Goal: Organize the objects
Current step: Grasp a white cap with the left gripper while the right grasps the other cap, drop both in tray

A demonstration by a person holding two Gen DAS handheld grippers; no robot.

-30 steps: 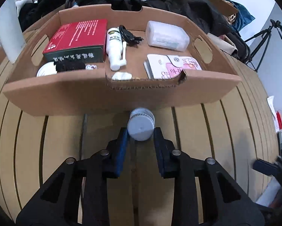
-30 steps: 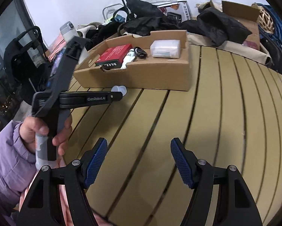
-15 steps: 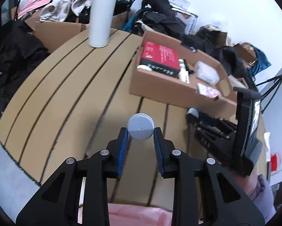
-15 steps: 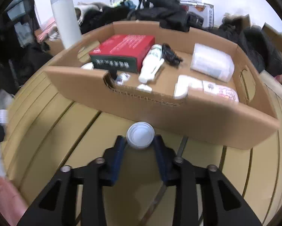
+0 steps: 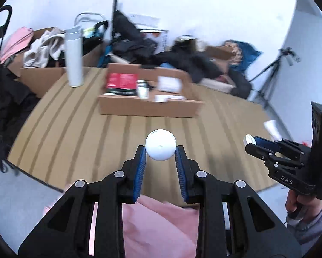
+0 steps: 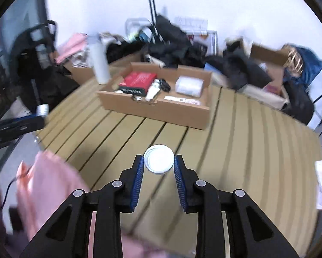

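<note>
Cardboard tray (image 6: 161,111), already stocked with a red box (image 6: 139,79), a white spray bottle (image 6: 153,89), a clear plastic case (image 6: 189,87) and a flat pink-printed packet (image 6: 182,100), sits well back on the slatted wooden tabletop (image 6: 247,150) while two small items are held up in front of it. Nearer the camera than the tray, the left gripper (image 5: 160,159) pinches a round white object (image 5: 160,148) between its blue-padded jaws; its rounded face with a tiny mark suggests the base of a small bottle, though that cannot be confirmed. The right gripper (image 6: 158,165) likewise has its jaws pressed on a shallow white lid (image 6: 158,159), whose ringed inner face is turned to the lens. In the left wrist view, the right gripper (image 5: 252,140) appears to the right of the tray and much nearer than it, with the white lid (image 5: 248,139) at its tip. A tall white flask (image 5: 74,57) stands left of the tray, and clothes and bags are heaped behind it. Judging by the filled tray, most of the sorting seems done; what looks left is to join or set down these two white pieces, probably in the tray's open middle. Both views are motion-blurred, so finer detail of the tray's contents is uncertain.
</note>
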